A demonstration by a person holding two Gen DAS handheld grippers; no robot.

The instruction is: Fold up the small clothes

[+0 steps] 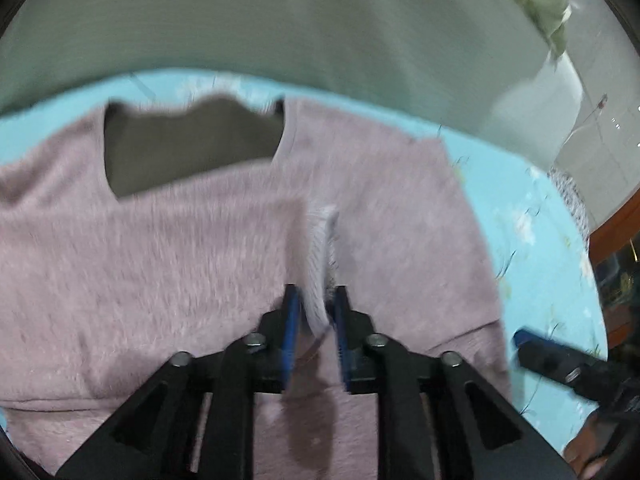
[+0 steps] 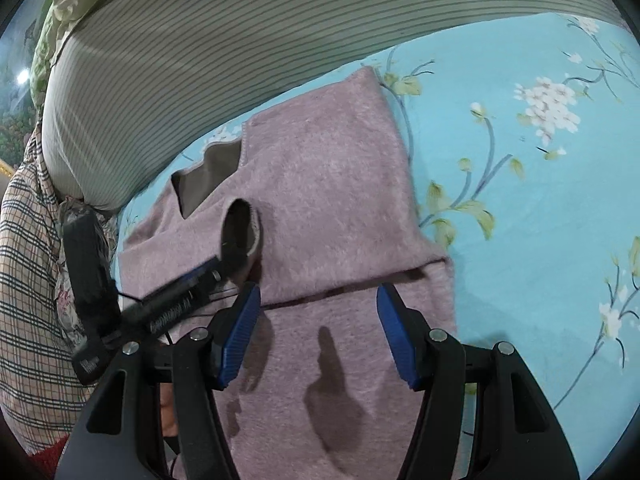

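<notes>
A fuzzy pink sweater [image 1: 140, 248] lies flat on the blue floral sheet [image 1: 532, 232], its dark neckline [image 1: 188, 148] toward the far side. My left gripper [image 1: 314, 300] is shut on the sweater's sleeve cuff [image 1: 320, 256] and holds it over the chest. In the right wrist view the left gripper [image 2: 216, 264] shows at the left, gripping the open cuff [image 2: 240, 232]. My right gripper [image 2: 318, 304] is open and empty just above the sweater's [image 2: 332, 184] lower part, near a fold line. Its tip shows in the left wrist view [image 1: 520, 338] at the right.
A striped grey-green pillow [image 2: 224, 48] lies along the far edge of the sheet [image 2: 520, 184]. A plaid cloth [image 2: 28, 264] sits at the left. Wooden furniture [image 1: 616, 216] stands at the far right of the bed.
</notes>
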